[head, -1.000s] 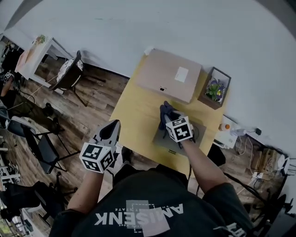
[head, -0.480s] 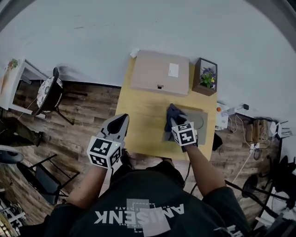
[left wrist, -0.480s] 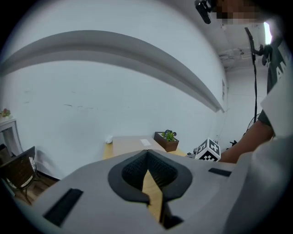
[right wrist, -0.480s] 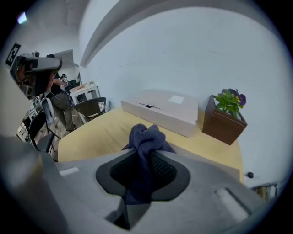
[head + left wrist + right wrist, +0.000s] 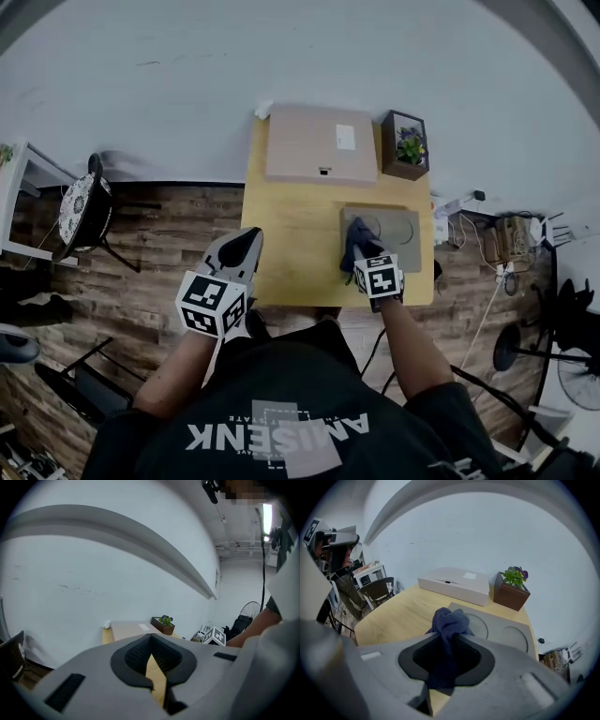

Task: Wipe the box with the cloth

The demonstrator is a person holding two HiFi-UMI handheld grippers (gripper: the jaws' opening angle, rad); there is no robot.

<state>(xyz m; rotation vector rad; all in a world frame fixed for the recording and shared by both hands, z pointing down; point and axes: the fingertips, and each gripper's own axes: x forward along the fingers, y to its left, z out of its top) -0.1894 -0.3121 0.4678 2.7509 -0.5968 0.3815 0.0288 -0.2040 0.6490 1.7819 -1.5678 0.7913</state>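
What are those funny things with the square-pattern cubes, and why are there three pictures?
A person holds a claw in each hand; the cubes belong to the claws. One picture is from a camera on the person's head, looking down. The other two are from cameras riding on each claw. On the yellow table sit a flat box, a potted plant and a grey tray. The right claw pinches a dark blue cloth by the tray. The left claw is shut and empty.
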